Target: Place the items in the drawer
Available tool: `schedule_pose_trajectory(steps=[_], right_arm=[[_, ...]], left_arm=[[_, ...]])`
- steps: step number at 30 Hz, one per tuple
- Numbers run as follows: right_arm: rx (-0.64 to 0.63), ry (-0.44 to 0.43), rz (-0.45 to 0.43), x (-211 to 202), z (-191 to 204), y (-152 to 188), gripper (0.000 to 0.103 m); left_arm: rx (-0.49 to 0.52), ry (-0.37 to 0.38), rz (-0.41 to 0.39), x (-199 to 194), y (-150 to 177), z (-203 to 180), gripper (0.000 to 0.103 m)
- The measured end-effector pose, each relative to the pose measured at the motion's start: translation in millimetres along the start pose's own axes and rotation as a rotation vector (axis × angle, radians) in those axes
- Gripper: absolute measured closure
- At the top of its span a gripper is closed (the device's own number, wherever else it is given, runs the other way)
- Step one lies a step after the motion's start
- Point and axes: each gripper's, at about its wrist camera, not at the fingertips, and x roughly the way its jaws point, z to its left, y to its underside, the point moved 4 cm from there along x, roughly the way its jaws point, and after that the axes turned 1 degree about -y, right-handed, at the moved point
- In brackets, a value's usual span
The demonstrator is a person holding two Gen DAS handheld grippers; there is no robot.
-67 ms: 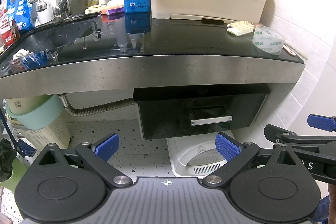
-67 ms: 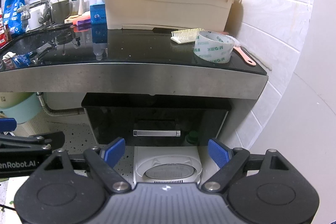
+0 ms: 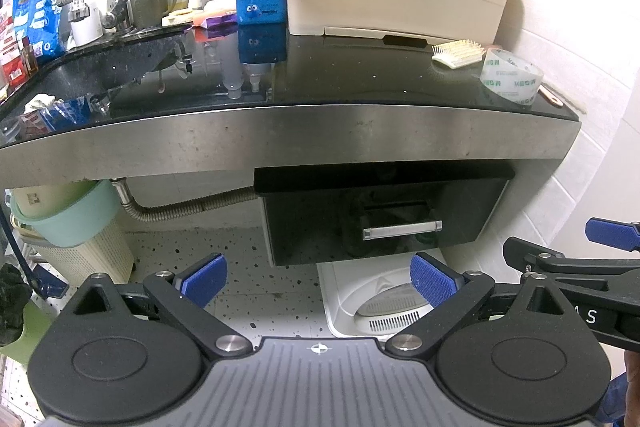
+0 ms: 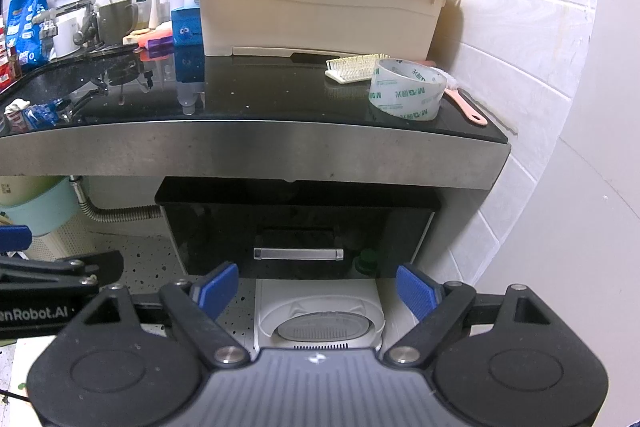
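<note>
Under the bench (image 4: 256, 143) hangs a black drawer (image 4: 296, 227), closed, its silver handle (image 4: 298, 253) facing both claws. Left claw (image 3: 318, 279) and right claw (image 4: 316, 291) each gape wide, holding nothing. On the bench's right end sit a tape roll (image 4: 406, 93), a brush (image 4: 354, 69) and a pink handle (image 4: 468, 107), beside a beige bin (image 4: 316, 11).

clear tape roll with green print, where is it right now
The clear tape roll with green print stands at the right end of the black countertop, in front of the cream bristle brush and beside the pink handle.
</note>
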Motion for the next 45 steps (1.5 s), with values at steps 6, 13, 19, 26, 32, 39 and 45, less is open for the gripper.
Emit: schedule_pose_trajectory(steps=[6, 13, 19, 26, 32, 39, 45], right_arm=[[0.001, 0.001, 0.0, 0.2, -0.1, 0.8, 0.017], [0.002, 0.002, 0.001, -1.3, 0.2, -0.5, 0.017], [0.003, 0.002, 0.006, -0.9, 1.3, 0.4, 0.017], [0.006, 0.002, 0.009, 0.1, -0.2, -2.1, 0.017], [0.006, 0.002, 0.008, 0.5, -0.5, 0.5, 0.017], [0.007, 0.003, 0.009, 1.9, -2.5, 1.9, 0.017], [0.007, 0.006, 0.011, 3.8, -3.7, 0.1, 0.017]], left_arm=[[0.002, -0.004, -0.002, 1.1, 0.3, -0.5, 0.004], [0.0, -0.005, -0.004, 2.1, 1.3, -2.2, 0.004], [-0.002, 0.004, 0.001, 1.2, 0.4, 0.8, 0.004], [-0.004, 0.004, -0.001, 2.2, 1.5, 1.1, 0.004], [-0.006, 0.004, -0.009, 2.2, 2.8, 1.0, 0.004], [0.0, 0.006, -0.01, 3.5, 4.0, -1.9, 0.004], [-0.003, 0.01, -0.011, 2.9, 5.6, -2.2, 0.004]])
